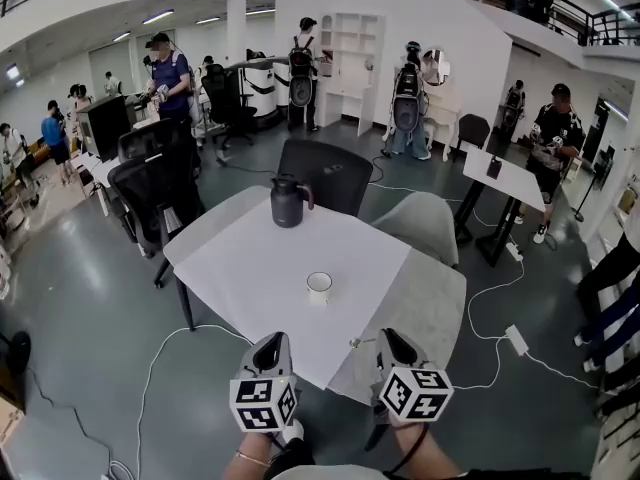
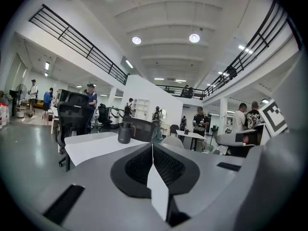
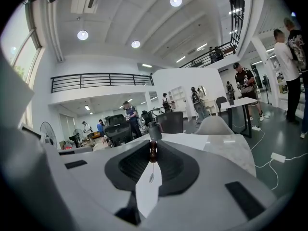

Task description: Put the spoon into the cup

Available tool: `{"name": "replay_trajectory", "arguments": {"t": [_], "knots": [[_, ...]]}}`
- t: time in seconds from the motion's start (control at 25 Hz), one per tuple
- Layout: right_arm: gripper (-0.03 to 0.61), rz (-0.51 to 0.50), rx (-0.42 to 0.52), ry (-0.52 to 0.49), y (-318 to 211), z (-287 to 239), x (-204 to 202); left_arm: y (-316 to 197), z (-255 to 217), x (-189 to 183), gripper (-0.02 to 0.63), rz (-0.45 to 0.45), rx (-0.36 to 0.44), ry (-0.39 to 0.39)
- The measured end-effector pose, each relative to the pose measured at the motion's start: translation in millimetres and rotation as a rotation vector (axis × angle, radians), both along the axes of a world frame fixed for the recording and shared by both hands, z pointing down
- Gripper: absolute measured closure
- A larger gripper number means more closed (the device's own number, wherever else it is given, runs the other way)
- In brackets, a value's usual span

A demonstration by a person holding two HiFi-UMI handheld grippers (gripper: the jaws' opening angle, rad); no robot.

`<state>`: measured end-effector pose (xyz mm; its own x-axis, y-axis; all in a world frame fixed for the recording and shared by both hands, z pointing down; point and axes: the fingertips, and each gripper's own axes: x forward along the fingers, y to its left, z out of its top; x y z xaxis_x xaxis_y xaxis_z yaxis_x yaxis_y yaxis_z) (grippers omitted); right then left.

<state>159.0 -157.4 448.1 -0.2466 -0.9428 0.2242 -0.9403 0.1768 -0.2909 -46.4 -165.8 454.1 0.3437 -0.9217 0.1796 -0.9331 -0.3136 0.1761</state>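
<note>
A white cup [image 1: 319,286] stands upright near the middle of the white sheet [image 1: 260,268] on the table. My right gripper [image 1: 385,342] hovers at the table's near edge, below and to the right of the cup, shut on the spoon [image 1: 358,343], whose thin end pokes left from the jaws. In the right gripper view the spoon's brown end [image 3: 152,151] shows pinched at the tips of that gripper [image 3: 152,154]. My left gripper [image 1: 269,346] is near the front edge, below and left of the cup. Its jaws [image 2: 152,148] are shut with nothing between them.
A black kettle [image 1: 288,201] stands at the far side of the table, also visible from the left gripper [image 2: 125,132]. Office chairs [image 1: 325,173] ring the table's far side. Cables and a power strip [image 1: 516,340] lie on the floor at right. People stand farther back.
</note>
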Motion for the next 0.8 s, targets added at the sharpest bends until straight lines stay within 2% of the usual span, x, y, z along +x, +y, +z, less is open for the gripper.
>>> {"name": "replay_trajectory", "arguments": {"t": [0.8], "knots": [[0.513, 0.125, 0.003, -0.005, -168.4, -8.6, -14.1, -183.6, 2.6, -14.0, 0.592, 0.122, -0.01, 0.0]]}}
